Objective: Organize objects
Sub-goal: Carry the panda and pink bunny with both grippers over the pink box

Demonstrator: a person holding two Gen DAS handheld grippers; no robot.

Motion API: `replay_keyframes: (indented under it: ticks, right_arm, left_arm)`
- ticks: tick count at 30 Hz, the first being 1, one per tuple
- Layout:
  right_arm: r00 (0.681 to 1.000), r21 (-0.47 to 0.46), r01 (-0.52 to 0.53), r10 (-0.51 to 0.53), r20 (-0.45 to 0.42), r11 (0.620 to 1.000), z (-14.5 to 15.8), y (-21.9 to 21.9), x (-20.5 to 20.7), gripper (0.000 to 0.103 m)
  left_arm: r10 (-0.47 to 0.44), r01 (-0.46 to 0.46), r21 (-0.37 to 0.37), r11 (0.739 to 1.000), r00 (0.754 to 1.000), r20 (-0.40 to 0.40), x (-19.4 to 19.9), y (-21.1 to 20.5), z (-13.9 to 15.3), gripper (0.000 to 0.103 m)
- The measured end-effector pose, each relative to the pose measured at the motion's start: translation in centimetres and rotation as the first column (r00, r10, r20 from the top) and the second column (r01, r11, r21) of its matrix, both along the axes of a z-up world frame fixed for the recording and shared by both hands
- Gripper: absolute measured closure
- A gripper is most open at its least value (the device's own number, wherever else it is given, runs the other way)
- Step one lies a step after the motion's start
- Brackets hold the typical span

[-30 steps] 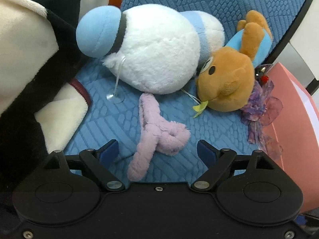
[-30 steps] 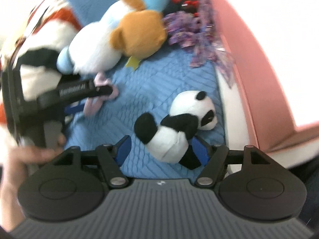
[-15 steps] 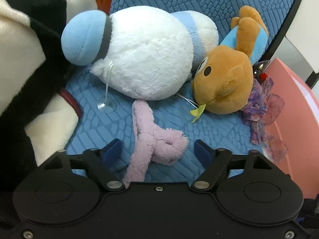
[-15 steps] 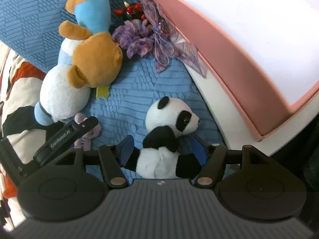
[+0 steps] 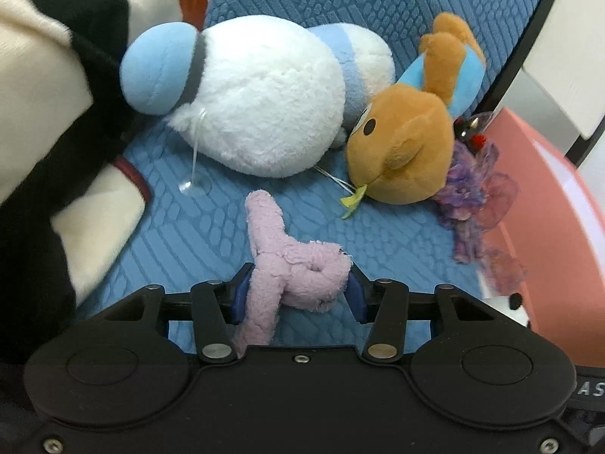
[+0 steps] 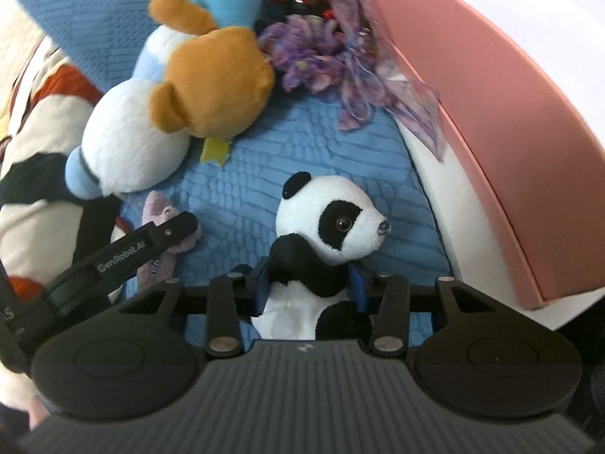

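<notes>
My left gripper (image 5: 297, 295) is shut on a lilac fuzzy plush piece (image 5: 291, 261) lying on the blue quilted cushion (image 5: 397, 249). My right gripper (image 6: 310, 287) is shut on the body of a small panda plush (image 6: 329, 223), whose head points right. The left gripper's finger (image 6: 151, 242) also shows in the right wrist view, over the lilac piece (image 6: 155, 208).
A white and light-blue plush (image 5: 261, 94) and an orange bear plush (image 5: 404, 151) lie just beyond. A purple ribbon bundle (image 5: 472, 189) lies beside a pink box (image 6: 491, 113) at right. A large black and cream plush (image 5: 45, 113) fills the left.
Both grippers went from open to shut: the left one closed on the lilac piece, the right one closed on the panda's body.
</notes>
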State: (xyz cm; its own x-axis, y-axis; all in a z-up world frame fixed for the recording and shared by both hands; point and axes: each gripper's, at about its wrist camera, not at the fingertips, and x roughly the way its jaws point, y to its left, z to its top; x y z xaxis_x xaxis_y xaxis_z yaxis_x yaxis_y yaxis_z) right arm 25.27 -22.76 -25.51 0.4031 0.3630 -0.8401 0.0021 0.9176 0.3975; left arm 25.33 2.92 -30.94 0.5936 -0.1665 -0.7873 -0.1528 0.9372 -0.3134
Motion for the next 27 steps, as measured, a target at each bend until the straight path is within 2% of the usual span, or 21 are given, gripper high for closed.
replay_keyframes:
  ticks: [5, 21, 27]
  right_arm:
    - [0.997, -0.046, -0.052, 0.055, 0.057, 0.998, 2.3, -0.1, -0.9, 0.058]
    - [0.963, -0.130, -0.189, 0.209, 0.168, 0.973, 10.1, -1.4, -3.7, 0.058]
    - [0.958, -0.132, -0.187, 0.211, 0.194, 0.973, 12.5, -1.9, -4.3, 0.058]
  left_arm:
    - [0.015, -0.014, -0.059, 0.998, 1.000, 0.013, -1.8, 0.1, 2.2, 0.056]
    - [0.011, -0.005, -0.145, 0.989, 0.999, 0.045, -6.4, -2.1, 9.6, 0.056]
    - [0.002, 0.008, -0.155, 0.988, 0.998, 0.064, -7.3, -2.6, 11.8, 0.056]
